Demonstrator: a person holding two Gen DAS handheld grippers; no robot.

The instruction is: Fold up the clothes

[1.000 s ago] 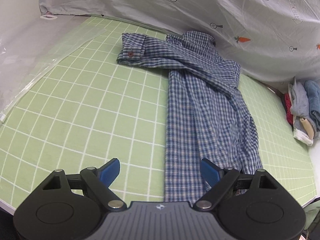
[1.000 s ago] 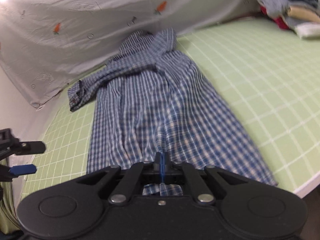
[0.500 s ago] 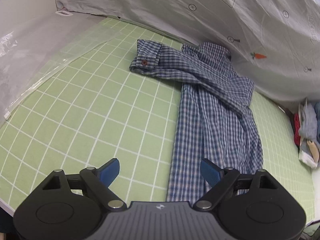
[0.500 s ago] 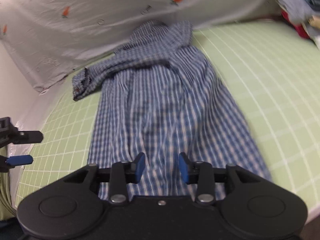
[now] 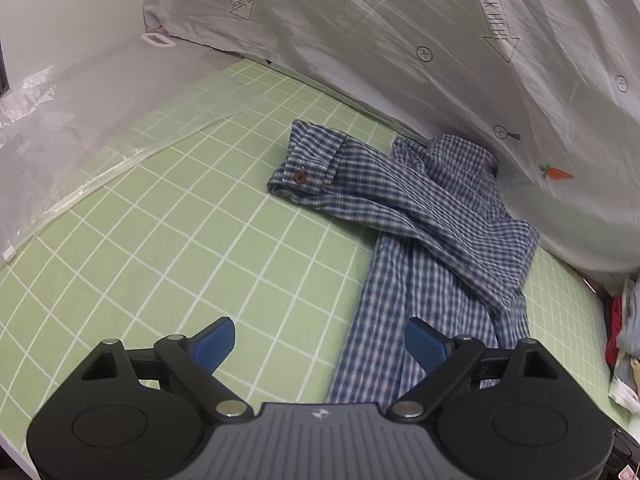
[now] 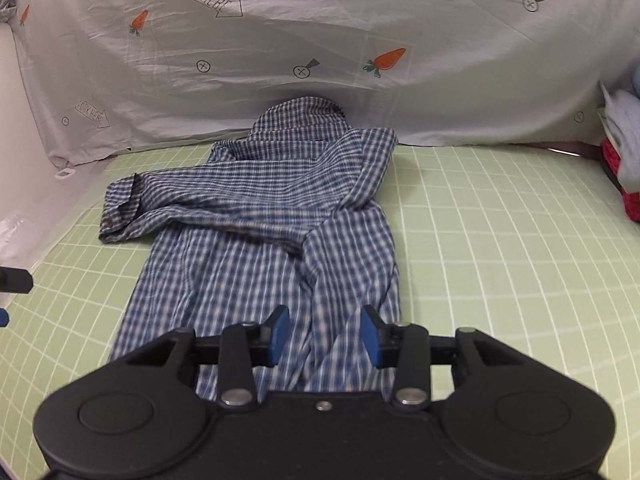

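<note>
The blue checked shirt (image 6: 264, 248) lies long on the green grid tabletop (image 6: 500, 248), its collar at the far side against the grey printed sheet (image 6: 320, 40). One sleeve is folded across to the left, its cuff (image 5: 308, 168) lying flat. The right gripper (image 6: 323, 334) is half open above the near hem and holds nothing. The left gripper (image 5: 320, 342) is wide open and empty, beside the shirt's left edge. A pile of clothes (image 6: 624, 160) sits far right.
</note>
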